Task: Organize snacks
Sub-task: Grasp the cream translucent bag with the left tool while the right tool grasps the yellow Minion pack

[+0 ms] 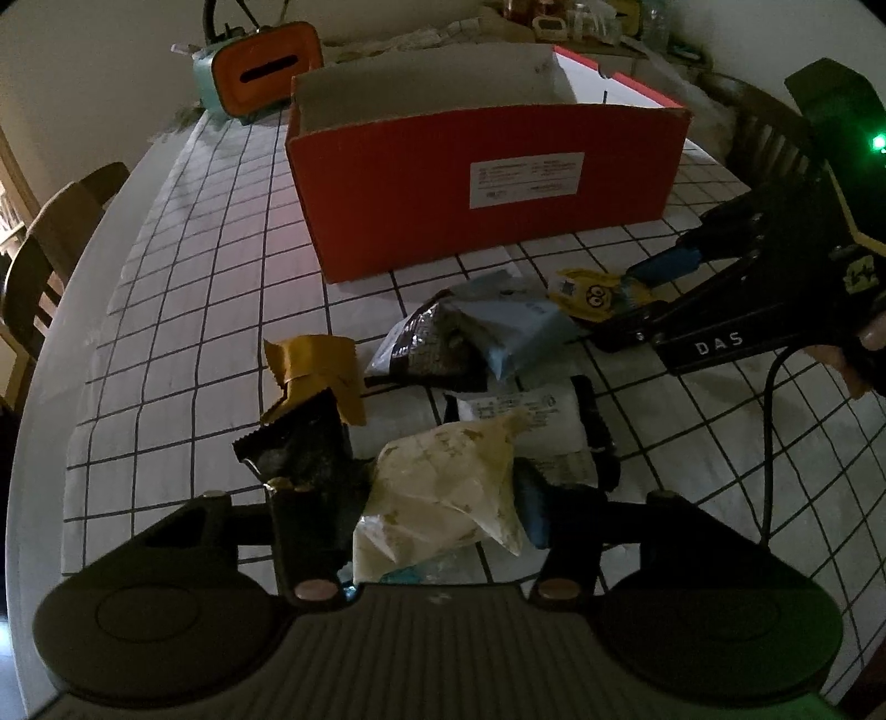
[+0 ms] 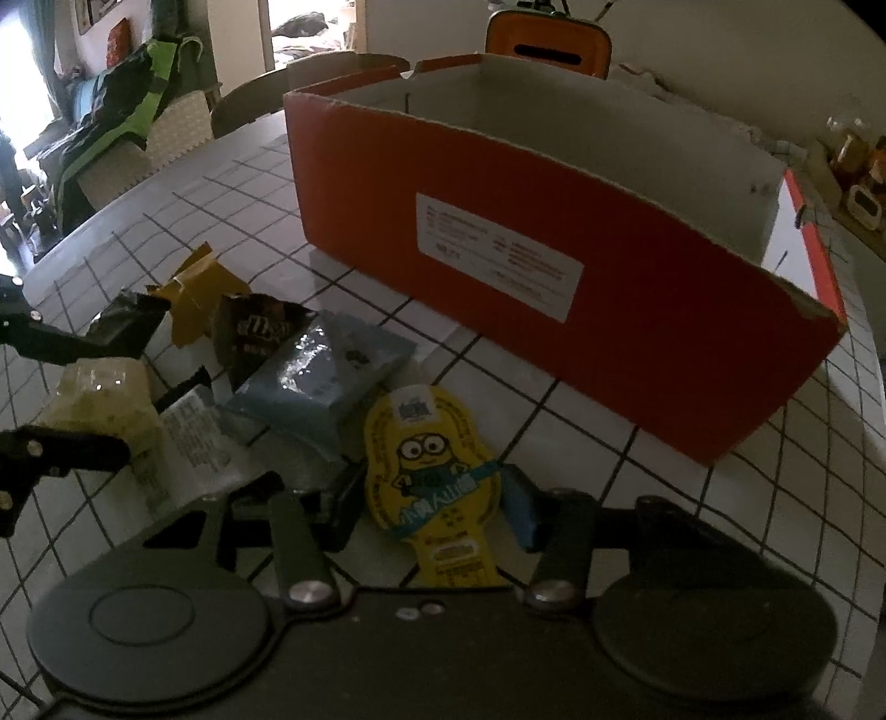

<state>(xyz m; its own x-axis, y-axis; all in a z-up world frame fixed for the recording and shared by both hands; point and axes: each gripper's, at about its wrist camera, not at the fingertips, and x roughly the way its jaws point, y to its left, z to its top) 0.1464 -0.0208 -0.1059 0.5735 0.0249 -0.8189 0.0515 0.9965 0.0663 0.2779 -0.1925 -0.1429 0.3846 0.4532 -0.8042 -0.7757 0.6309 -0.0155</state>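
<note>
An open red cardboard box (image 1: 487, 183) stands on the checked tablecloth, also in the right wrist view (image 2: 554, 288). A pile of snack packets lies in front of it. My left gripper (image 1: 437, 498) has its fingers on both sides of a cream packet (image 1: 443, 493); the jaws touch it. My right gripper (image 2: 432, 498) straddles a yellow Minion packet (image 2: 432, 459), fingers against its edges. The right gripper shows in the left wrist view (image 1: 626, 299) at the Minion packet (image 1: 590, 293). A blue packet (image 2: 326, 376), a dark packet (image 2: 255, 332), a mustard packet (image 1: 315, 376) and a white-labelled packet (image 2: 194, 443) lie between.
An orange and teal tissue box (image 1: 260, 72) stands behind the red box. Jars and clutter (image 1: 576, 22) sit at the table's far edge. Wooden chairs (image 1: 61, 238) stand at the left. The table edge curves close on the left side.
</note>
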